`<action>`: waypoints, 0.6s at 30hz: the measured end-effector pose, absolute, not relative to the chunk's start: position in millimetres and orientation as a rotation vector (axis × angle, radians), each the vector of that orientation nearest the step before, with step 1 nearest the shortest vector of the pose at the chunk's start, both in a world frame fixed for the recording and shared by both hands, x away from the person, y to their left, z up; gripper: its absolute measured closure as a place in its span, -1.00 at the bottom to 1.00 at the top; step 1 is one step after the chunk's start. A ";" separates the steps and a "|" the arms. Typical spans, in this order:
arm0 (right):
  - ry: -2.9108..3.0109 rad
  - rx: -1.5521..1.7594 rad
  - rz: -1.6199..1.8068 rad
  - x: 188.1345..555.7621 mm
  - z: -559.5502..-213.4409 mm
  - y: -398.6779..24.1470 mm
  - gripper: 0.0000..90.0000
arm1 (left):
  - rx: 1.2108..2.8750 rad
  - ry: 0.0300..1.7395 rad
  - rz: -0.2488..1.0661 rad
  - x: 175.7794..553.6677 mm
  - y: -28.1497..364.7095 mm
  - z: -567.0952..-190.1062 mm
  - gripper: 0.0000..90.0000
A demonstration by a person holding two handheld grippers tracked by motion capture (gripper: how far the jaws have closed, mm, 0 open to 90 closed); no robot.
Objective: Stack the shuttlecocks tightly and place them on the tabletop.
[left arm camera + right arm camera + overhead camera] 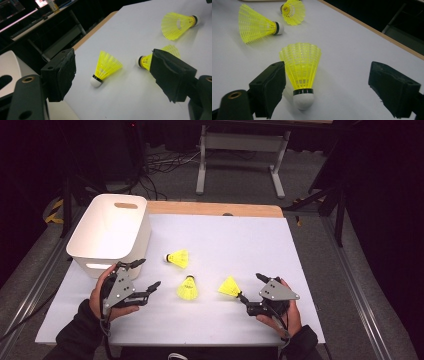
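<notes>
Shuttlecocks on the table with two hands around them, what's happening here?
A person holds a two-jaw tool in each hand over a white table with three yellow shuttlecocks lying on it. The right tool, jaws open, sits around the nearest shuttlecock, cork end toward it, not gripping. The left tool is open and empty near the white bin, facing the middle shuttlecock. The third shuttlecock lies farther back. No shuttlecock can be seen in the bin.
</notes>
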State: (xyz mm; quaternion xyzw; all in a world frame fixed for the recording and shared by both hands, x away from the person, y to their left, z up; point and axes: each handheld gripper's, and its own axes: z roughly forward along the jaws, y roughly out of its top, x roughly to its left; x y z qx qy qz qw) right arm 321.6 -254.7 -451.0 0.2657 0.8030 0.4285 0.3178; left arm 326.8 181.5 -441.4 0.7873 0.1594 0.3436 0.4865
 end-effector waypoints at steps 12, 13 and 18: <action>2.071 0.705 1.171 317.1 -439.6 -248.7 -0.62 | 1.917 0.481 0.758 309.7 213.8 -467.9 -0.59; 2.070 0.705 1.179 317.0 -438.2 -248.0 -0.61 | 1.916 0.487 0.756 309.2 216.3 -469.0 -0.60; 2.071 0.699 1.209 316.1 -433.1 -241.7 -0.60 | 1.913 0.527 0.746 306.5 230.9 -474.7 -0.69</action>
